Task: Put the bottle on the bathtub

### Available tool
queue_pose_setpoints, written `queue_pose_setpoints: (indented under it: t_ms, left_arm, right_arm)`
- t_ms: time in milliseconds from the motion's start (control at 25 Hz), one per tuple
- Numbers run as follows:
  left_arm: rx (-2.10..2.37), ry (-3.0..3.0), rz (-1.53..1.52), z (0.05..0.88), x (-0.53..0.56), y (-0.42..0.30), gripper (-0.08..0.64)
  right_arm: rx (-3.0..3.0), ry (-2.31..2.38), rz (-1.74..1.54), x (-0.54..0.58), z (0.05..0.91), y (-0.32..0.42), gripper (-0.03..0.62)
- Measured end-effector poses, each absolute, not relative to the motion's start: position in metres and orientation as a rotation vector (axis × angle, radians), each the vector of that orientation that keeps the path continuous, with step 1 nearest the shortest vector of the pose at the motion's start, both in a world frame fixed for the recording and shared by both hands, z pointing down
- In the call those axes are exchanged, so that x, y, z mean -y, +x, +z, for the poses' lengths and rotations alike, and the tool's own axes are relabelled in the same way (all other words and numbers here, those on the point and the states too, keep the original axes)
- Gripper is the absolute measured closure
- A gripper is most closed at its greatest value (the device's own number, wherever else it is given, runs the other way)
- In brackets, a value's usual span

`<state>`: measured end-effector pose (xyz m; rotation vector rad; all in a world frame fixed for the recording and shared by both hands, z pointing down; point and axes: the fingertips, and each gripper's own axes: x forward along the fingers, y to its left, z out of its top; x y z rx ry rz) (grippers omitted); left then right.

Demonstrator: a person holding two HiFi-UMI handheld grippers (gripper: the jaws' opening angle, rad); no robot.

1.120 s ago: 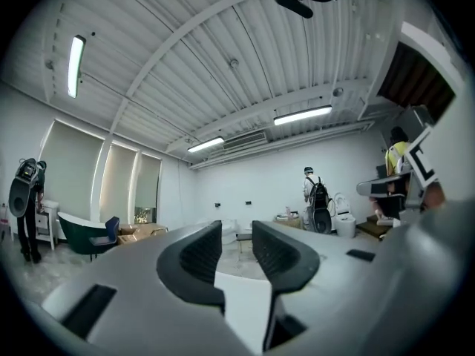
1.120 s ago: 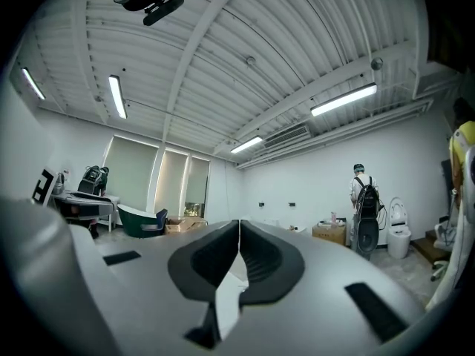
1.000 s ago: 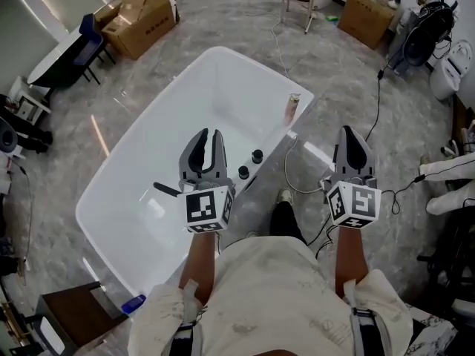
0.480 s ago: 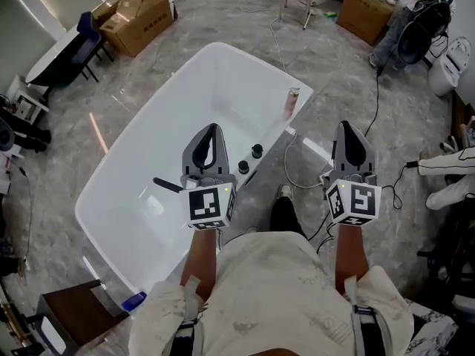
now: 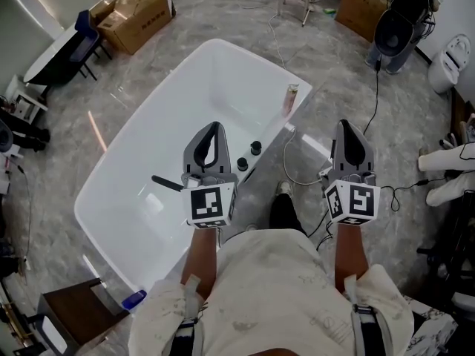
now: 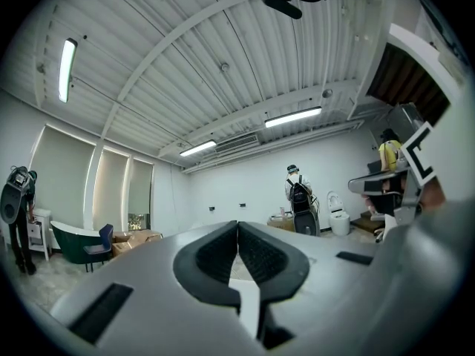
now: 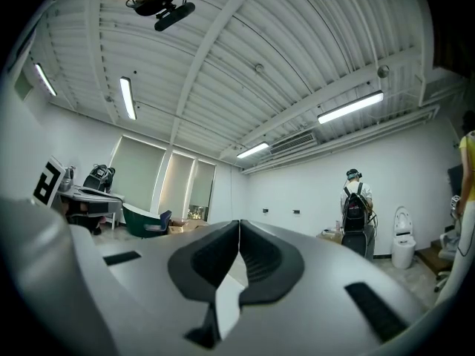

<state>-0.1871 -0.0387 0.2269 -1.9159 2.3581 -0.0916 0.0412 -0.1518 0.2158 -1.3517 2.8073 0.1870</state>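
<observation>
The bottle [image 5: 291, 99] stands upright on the far rim of the white bathtub [image 5: 185, 110], well apart from both grippers and in the same spot as a second ago. The left gripper [image 5: 214, 130], whose jaws stood apart then, now has them clenched together on nothing, held level over the tub. The right gripper [image 5: 349, 130] hangs over the floor beside the tub, its jaws likewise pressed together and empty.
</observation>
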Motion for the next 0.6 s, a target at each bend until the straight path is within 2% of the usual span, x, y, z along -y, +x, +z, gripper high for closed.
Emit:
queue_pose_setpoints:
  t_ms: [600]
  left_arm:
    - [-2.377,-1.929,-0.095,0.2317,0.0412,-0.1833,0.555]
  right_arm:
    - [-2.828,-1.374,0.200,0.1530,0.2249,0.0441,0.601]
